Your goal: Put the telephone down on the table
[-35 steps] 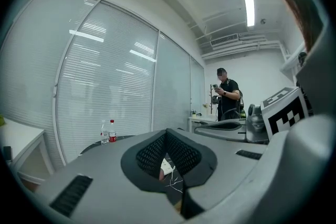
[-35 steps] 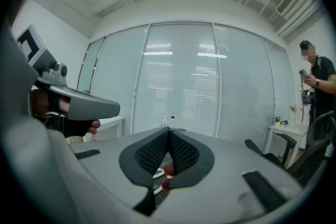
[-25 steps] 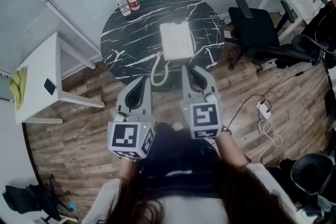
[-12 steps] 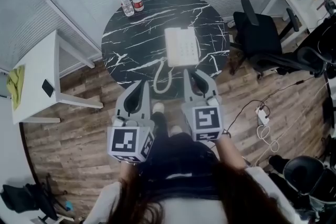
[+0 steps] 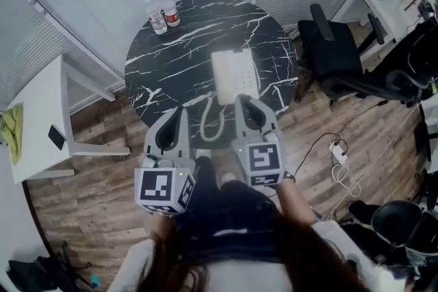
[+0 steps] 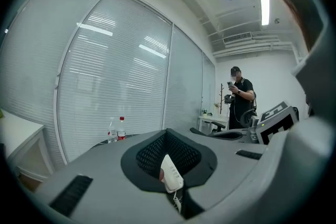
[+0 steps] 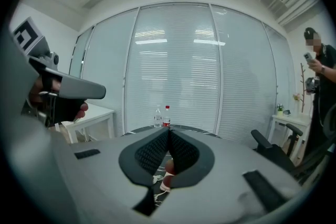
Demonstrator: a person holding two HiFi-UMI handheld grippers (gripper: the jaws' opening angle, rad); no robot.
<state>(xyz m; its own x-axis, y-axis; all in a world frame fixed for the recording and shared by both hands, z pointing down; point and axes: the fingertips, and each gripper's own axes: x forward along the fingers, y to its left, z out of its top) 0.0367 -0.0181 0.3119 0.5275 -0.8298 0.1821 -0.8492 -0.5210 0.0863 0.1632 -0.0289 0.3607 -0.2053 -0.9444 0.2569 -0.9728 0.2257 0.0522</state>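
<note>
The white telephone [image 5: 235, 76] lies flat on the round black marble table [image 5: 171, 65], and its curly cord [image 5: 209, 123] hangs over the near edge. My left gripper [image 5: 178, 113] and right gripper [image 5: 241, 101] are held side by side close to my body, short of the table's near edge, with nothing between their jaws. Both are shut. In the left gripper view the telephone [image 6: 171, 176] shows through the gap under the closed tips of the left gripper [image 6: 167, 131]. The tips of the right gripper [image 7: 169, 130] also meet, pointing at the table.
Two water bottles [image 5: 162, 9] stand at the table's far edge. A black office chair [image 5: 335, 44] is at the right, a white side table [image 5: 41, 120] at the left. A cable and power strip [image 5: 340, 147] lie on the wood floor. A person [image 6: 241, 99] stands across the room.
The table and telephone have shifted slightly in the view and sit a little nearer to the gripper tips. Both grippers stay shut and empty.
</note>
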